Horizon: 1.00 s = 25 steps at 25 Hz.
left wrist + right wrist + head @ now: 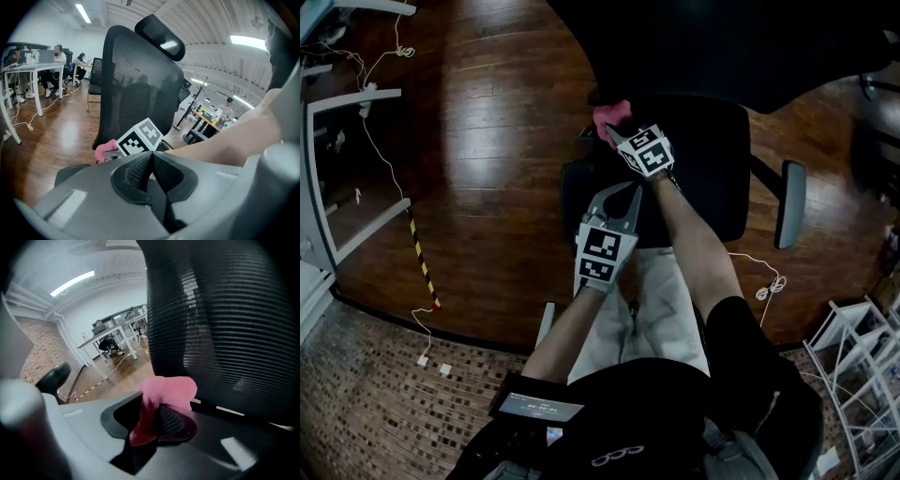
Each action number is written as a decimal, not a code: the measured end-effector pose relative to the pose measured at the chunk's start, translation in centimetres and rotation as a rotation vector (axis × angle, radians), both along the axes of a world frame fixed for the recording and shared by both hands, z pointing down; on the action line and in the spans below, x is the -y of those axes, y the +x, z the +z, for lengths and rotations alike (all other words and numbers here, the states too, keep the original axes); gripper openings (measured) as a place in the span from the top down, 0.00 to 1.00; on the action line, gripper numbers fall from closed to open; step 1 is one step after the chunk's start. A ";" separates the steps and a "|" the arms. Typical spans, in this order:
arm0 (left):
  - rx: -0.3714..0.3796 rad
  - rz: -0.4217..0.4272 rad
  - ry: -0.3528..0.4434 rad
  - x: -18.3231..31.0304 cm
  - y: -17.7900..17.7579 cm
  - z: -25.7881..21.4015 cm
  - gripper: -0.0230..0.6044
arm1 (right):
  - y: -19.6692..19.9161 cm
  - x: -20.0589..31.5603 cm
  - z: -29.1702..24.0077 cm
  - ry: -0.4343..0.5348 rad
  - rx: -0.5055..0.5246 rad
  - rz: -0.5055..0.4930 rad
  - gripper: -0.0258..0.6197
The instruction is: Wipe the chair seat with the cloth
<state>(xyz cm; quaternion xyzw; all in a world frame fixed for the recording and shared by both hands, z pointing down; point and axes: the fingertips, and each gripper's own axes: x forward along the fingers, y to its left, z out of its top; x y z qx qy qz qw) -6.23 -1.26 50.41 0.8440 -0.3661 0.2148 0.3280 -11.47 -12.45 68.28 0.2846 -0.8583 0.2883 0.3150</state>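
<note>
A black office chair stands in front of me, its seat (712, 169) dark under both arms and its mesh backrest (136, 84) filling both gripper views. My right gripper (614, 134) is shut on a pink cloth (164, 399), held at the seat's far left corner close to the backrest (225, 324). The cloth (611, 116) shows as a pink bunch just beyond the right gripper's marker cube (645, 150). My left gripper (617, 197) hangs over the seat's near left part, jaws pressed together with nothing between them. The cloth (105, 150) appears ahead of it too.
The chair's right armrest (789, 202) juts out at the right, the left armrest (70, 173) sits low. White desks (342, 150) and cables line the left wall. A yellow-black striped strip (420, 253) lies on the wooden floor. People sit at desks (28, 70) far off.
</note>
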 end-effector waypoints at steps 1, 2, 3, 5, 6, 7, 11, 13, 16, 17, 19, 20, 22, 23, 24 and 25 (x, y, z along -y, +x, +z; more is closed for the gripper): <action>-0.002 0.000 -0.004 -0.1 0.3 0.3 0.98 | -0.1 0.1 0.5 -0.006 0.000 -0.011 0.83; -0.002 -0.002 -0.009 -0.2 0.5 0.6 0.98 | -0.1 0.0 0.9 -0.012 -0.005 -0.023 0.83; -0.002 -0.006 -0.015 -0.2 0.6 0.8 0.98 | 0.0 -0.1 1.5 -0.019 -0.013 -0.034 0.83; -0.002 -0.016 -0.024 -0.2 0.9 1.3 0.98 | 0.7 -0.2 2.4 -0.029 -0.030 -0.044 0.83; -0.003 -0.019 -0.026 0.0 1.1 1.5 0.98 | 1.3 0.0 2.7 -0.032 -0.036 -0.041 0.83; -0.004 -0.019 -0.025 0.2 1.4 1.5 0.98 | 2.0 0.2 2.9 -0.034 -0.041 -0.033 0.83; -0.004 0.008 -0.023 0.6 3.1 1.7 0.98 | 5.6 0.6 3.5 -0.036 -0.067 0.016 0.83; 0.000 0.023 -0.022 0.6 4.0 1.9 0.98 | 8.0 0.9 3.9 -0.036 -0.085 0.053 0.83; 0.003 0.043 -0.021 0.4 5.4 2.0 0.98 | 12.2 1.6 4.2 -0.036 -0.111 0.124 0.83; 0.003 0.050 -0.023 0.2 5.9 2.1 0.98 | 13.6 1.8 4.2 -0.034 -0.120 0.145 0.83; 0.001 0.066 -0.027 -0.2 7.0 2.1 0.98 | 16.5 2.0 4.1 -0.032 -0.140 0.184 0.83; 0.001 0.075 -0.030 -0.3 7.6 2.2 0.98 | 17.9 2.0 4.1 -0.031 -0.152 0.203 0.83; 0.002 0.092 -0.033 -0.6 8.7 2.3 0.98 | 20.8 2.1 4.0 -0.030 -0.178 0.240 0.83; 0.002 0.100 -0.034 -0.6 9.2 2.4 0.98 | 22.2 2.1 4.0 -0.031 -0.192 0.258 0.83; 0.002 0.107 -0.035 -0.7 9.7 2.5 0.98 | 23.5 2.1 4.0 -0.032 -0.207 0.274 0.83; 0.002 0.114 -0.036 -0.8 10.2 2.5 0.98 | 24.8 2.0 4.0 -0.034 -0.222 0.290 0.83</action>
